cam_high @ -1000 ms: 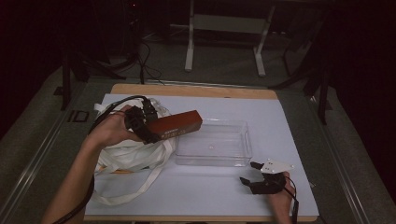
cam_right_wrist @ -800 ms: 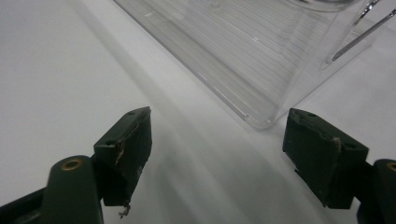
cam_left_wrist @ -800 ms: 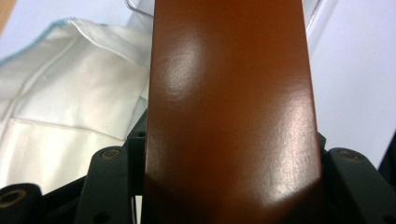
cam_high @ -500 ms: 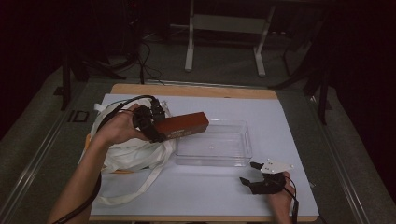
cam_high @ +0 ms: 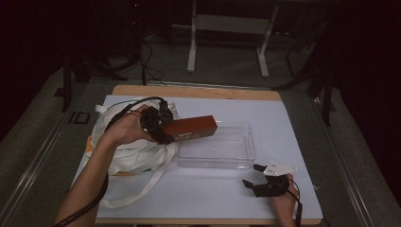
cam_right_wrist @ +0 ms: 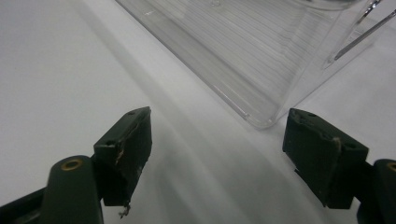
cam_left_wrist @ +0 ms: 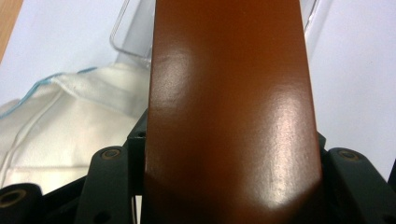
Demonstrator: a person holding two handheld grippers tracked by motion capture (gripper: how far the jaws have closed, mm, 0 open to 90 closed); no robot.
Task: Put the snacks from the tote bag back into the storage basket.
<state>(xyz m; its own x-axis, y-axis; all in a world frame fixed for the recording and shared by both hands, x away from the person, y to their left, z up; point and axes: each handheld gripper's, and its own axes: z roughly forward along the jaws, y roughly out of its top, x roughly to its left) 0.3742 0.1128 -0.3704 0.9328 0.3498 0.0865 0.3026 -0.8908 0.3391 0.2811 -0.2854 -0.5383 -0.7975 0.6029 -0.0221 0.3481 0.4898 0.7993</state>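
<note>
A long reddish-brown box (cam_high: 191,127) hangs in the air over the left end of a clear plastic tray (cam_high: 241,144), with my left gripper (cam_high: 158,126) shut on its near end. In the left gripper view the brown box (cam_left_wrist: 231,107) rises between the jaws, with the tray's corner (cam_left_wrist: 126,39) beyond it. My right gripper (cam_high: 253,176) rests open on the white table cover near the front right. Its jaws stand wide apart in the right gripper view (cam_right_wrist: 243,154), just short of the tray's near wall (cam_right_wrist: 224,60).
A cream cloth bag (cam_high: 127,153) with long straps lies crumpled at the left under my left forearm; the same bag (cam_left_wrist: 60,121) lies below the box. A white sheet (cam_high: 283,123) covers the wooden table. Metal stand legs (cam_high: 227,42) rise beyond the far edge.
My left gripper has carried the brown box slightly right and toward the tray. The right gripper has stayed where it was, open.
</note>
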